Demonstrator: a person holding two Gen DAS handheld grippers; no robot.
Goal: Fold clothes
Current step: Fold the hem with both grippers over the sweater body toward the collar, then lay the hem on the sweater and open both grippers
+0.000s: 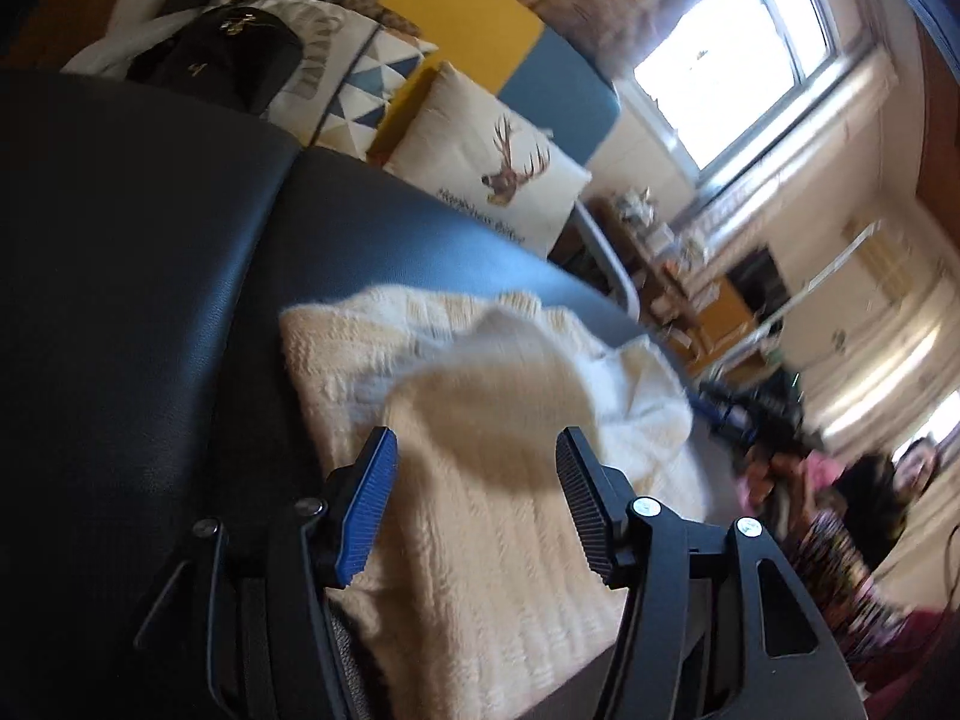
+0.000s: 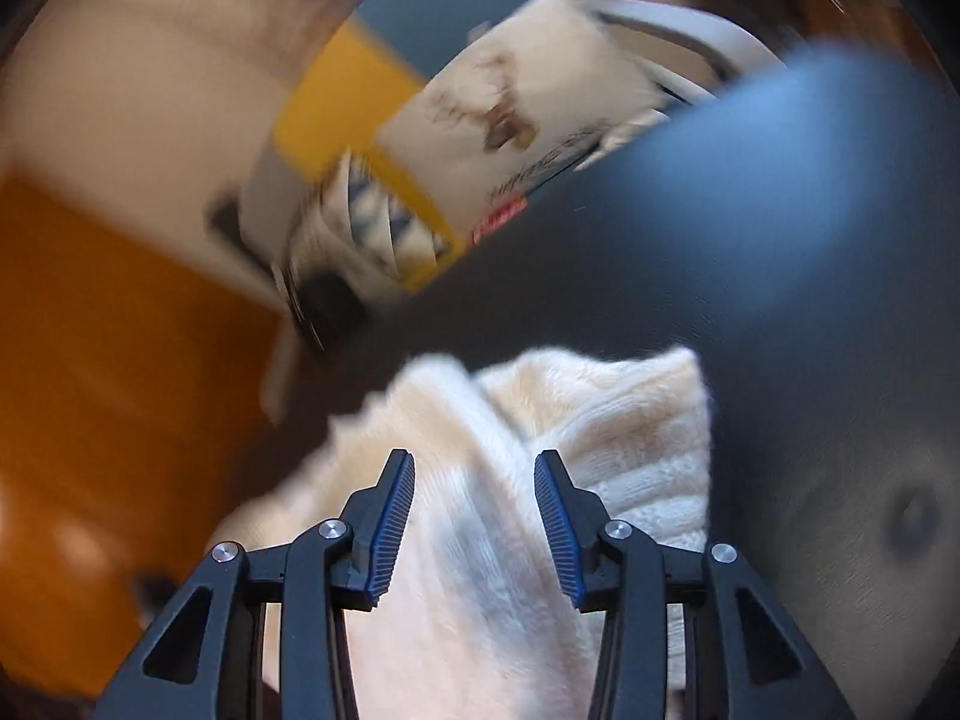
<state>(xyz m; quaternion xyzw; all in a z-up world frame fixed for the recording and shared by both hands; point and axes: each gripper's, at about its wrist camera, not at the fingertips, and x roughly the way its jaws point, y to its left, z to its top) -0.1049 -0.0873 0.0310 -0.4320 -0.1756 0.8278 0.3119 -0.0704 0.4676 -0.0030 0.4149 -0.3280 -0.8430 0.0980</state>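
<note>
Left wrist view: the left gripper (image 1: 474, 468) stands with its jaws apart, nothing pinched between the ribbed pads; the cream knitted garment (image 1: 480, 420) lies beyond and below the fingers and shows through the gap between them. The garment rests in a partly folded heap on the dark padded surface (image 1: 150, 300), with one rounded fold lying on top of a flatter ribbed layer. Farther back on the same surface lean a cushion printed with a deer head (image 1: 486, 162), a cushion with blue and white triangles (image 1: 360, 90) and a black bag (image 1: 216, 54), all well apart from the garment. A bright window (image 1: 732, 54) fills the upper right; the lower right edge is blurred, and a person (image 1: 900, 474) is only vaguely visible there. Right wrist view: the right gripper (image 2: 474, 468) is likewise released, its blue-edged pads spread with no cloth clamped; the same garment (image 2: 540, 420) lies under and ahead of the fingers on the dark surface (image 2: 780, 300), its bunched folds rising between the fingertips without touching the pads. The background is strongly blurred; the deer cushion (image 2: 510, 114) and a yellow panel (image 2: 342, 102) are recognisable above the garment, and an orange area (image 2: 120, 360) occupies the left side
</note>
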